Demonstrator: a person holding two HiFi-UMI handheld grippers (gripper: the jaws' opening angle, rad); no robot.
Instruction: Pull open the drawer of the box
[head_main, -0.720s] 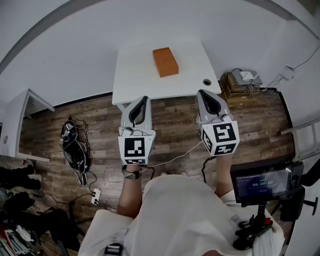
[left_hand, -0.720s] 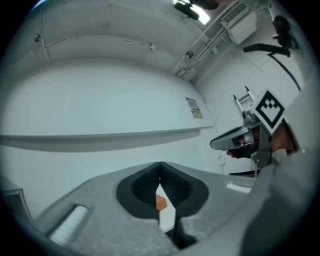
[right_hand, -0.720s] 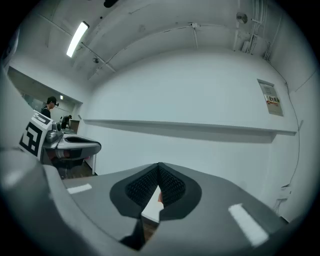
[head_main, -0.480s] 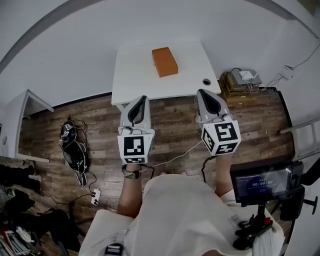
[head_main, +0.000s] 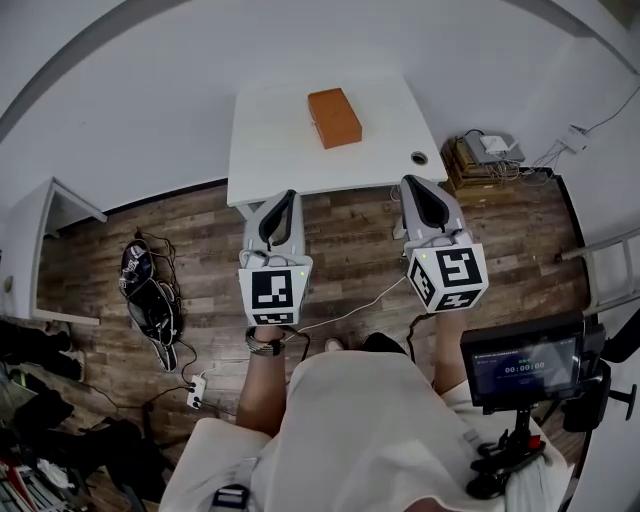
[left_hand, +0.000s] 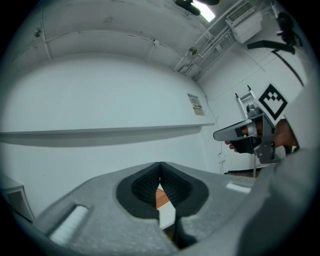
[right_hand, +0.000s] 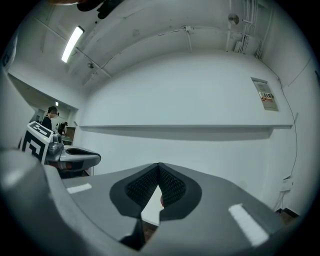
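Two claws, one box, one counter. The left claw (head_main: 281, 203) is pinched closed on nothing, over the wooden floor (head_main: 345, 240). Ahead, the single orange box (head_main: 334, 117) sits on the white counter (head_main: 265, 150). The right claw (head_main: 420, 192) is closed too, empty.
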